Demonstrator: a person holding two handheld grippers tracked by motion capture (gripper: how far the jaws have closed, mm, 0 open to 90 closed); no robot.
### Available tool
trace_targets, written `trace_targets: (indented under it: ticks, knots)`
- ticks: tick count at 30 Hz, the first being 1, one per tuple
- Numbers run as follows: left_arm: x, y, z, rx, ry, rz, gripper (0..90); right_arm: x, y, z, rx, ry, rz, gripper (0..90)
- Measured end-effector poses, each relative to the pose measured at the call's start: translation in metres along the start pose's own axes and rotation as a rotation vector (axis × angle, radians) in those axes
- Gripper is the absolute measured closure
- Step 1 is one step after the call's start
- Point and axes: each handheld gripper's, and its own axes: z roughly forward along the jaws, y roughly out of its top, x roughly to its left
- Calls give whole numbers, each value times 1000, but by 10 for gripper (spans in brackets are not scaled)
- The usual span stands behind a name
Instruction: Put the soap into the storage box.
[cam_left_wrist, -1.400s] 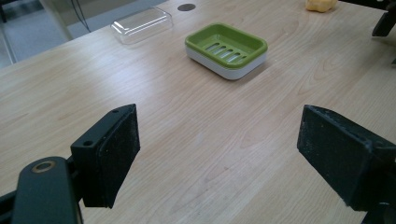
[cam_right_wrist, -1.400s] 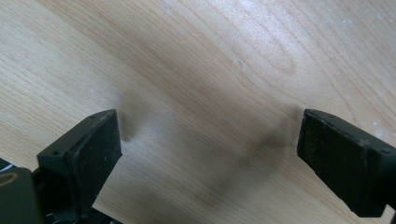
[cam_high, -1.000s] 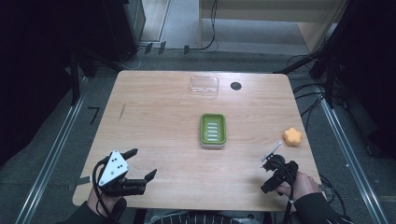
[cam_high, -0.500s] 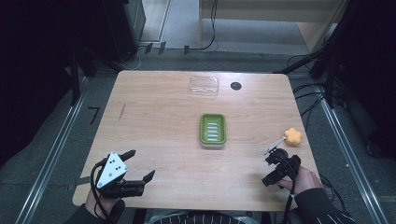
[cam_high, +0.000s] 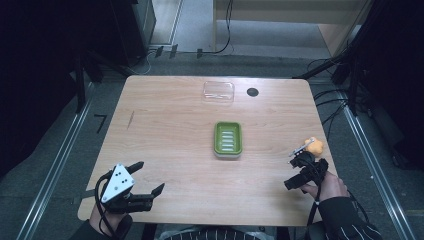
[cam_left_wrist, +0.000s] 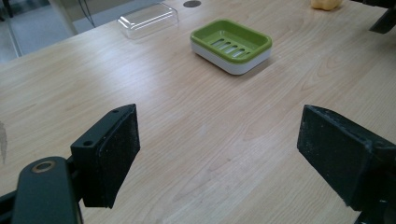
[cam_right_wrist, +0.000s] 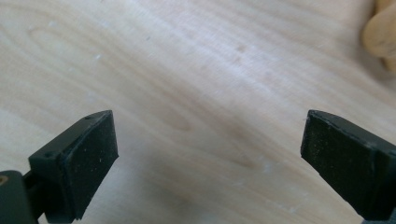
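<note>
- My right tongs (cam_high: 299, 170) hang just above the counter (cam_high: 170, 135) near its right edge, jaws spread wide with nothing between them but bare wood.
- My left tongs (cam_high: 145, 177) sit low at the near-left corner, jaws likewise wide apart and empty, pointed across the counter toward the green dish.
- Just beyond my right tongs, close to the right edge, lies the small orange lump (cam_high: 315, 146); in the right gripper view it sits off to the upper right (cam_right_wrist: 380, 32), outside the gap between the jaws.
- I judge the orange lump light and rounded, maybe soft or a little slick; I would close across its widest middle, gently, so it does not squirt out.
- It looks roughly round, so I can tell no clear long axis or pointing end.
- The green soap dish (cam_high: 228, 139) rests mid-counter, open side up, its long axis running away from me; it looks like stiff plastic.
- Farther back lies a clear lid (cam_high: 218, 92), beside a dark round spot (cam_high: 252, 92).
</note>
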Motion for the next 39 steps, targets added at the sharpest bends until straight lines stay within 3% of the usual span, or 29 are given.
trace_targets:
  ticks: [10,17,39]
  knots:
    - [0,0,0,3,3,-5,136,-13,11,-5,-40,-20,29,36]
    - [-1,0,0,2,4,-4,136,-21,16,-5,-35,-25,58,35]
    - [-1,0,0,4,-1,0,136,-36,49,-1,-20,-41,90,31]
